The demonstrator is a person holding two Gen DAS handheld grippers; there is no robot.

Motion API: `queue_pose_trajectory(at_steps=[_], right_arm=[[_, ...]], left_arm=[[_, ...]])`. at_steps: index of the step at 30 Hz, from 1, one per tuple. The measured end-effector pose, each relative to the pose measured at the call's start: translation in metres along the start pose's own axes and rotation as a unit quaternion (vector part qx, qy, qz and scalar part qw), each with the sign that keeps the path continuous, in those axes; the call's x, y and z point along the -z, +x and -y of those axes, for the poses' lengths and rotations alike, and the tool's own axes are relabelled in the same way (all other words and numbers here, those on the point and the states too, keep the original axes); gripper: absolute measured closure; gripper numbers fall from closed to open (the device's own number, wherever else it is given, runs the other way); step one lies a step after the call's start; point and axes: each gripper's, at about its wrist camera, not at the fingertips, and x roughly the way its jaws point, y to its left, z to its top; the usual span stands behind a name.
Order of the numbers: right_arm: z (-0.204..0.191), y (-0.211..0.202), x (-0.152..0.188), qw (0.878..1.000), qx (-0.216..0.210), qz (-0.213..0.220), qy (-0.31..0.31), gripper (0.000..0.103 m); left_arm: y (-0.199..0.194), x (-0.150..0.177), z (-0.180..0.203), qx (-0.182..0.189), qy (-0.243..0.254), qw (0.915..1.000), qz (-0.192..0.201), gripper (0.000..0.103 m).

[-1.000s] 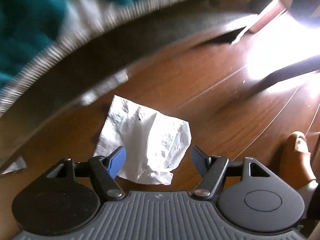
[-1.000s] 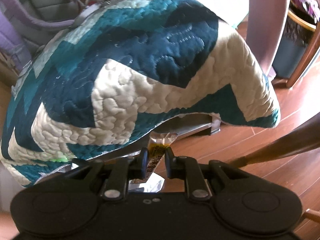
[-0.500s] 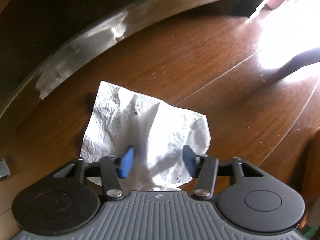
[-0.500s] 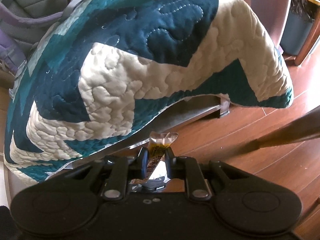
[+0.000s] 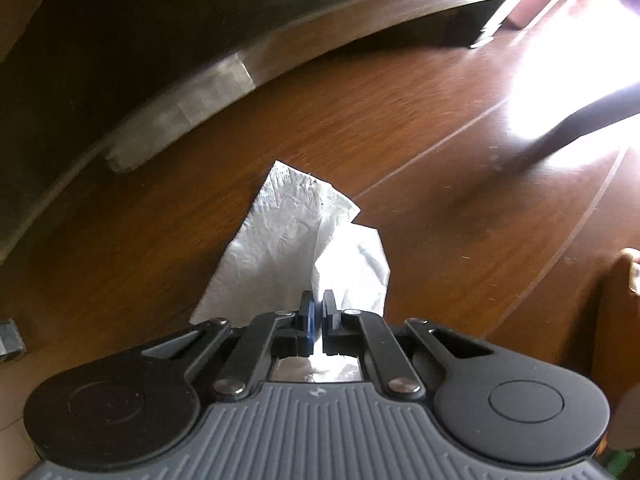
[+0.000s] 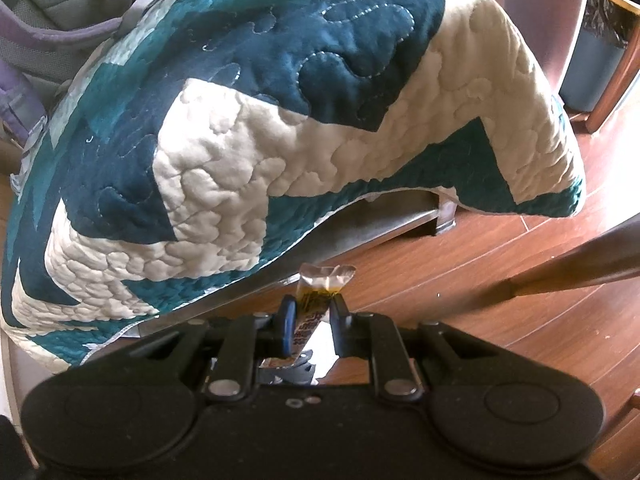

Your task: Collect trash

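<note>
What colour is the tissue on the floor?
White, with a faint embossed texture; the tissue shows best in the left wrist view.

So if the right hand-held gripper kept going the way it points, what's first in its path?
Probably the wooden floor just before the quilt-draped furniture; depth is unclear. The right hand-held gripper holds a wrapper.

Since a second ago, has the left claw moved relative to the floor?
Yes. The left claw has come down toward the wooden floor, its jaws have just been closing, and they now pinch the white napkin.
</note>
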Motion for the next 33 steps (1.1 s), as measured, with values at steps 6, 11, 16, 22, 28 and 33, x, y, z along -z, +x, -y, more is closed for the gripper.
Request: queue_pose_trajectory(at_steps=[6, 11, 16, 22, 28, 33], right_arm=[[-0.011, -0.020, 0.000, 0.999, -0.004, 0.031, -0.022, 0.086], [-0.019, -0.048, 0.005, 0.998, -0.020, 0.060, -0.027, 0.087], [-0.033, -0.089, 0.016, 0.993, -0.029, 0.102, -0.048, 0.087], [-0.045, -0.158, 0.035, 0.986, -0.038, 0.141, -0.074, 0.087], [-0.052, -0.244, 0.054, 0.976, -0.037, 0.189, -0.107, 0.087], [-0.045, -0.309, 0.074, 0.965, -0.031, 0.229, -0.128, 0.087]], left_arm=[[-0.067, -0.002, 0.000, 0.023, -0.036, 0.9990, 0.010, 0.100], [-0.147, 0.007, -0.004, 0.035, -0.069, 0.9954, 0.055, 0.100], [-0.229, 0.026, -0.009, 0.039, -0.102, 0.9886, 0.104, 0.100], [-0.312, 0.039, 0.005, 0.015, -0.099, 0.9813, 0.164, 0.100], [-0.386, 0.056, 0.025, 0.008, -0.085, 0.9713, 0.222, 0.100], [-0.432, 0.063, 0.053, 0.001, -0.068, 0.9628, 0.262, 0.100]])
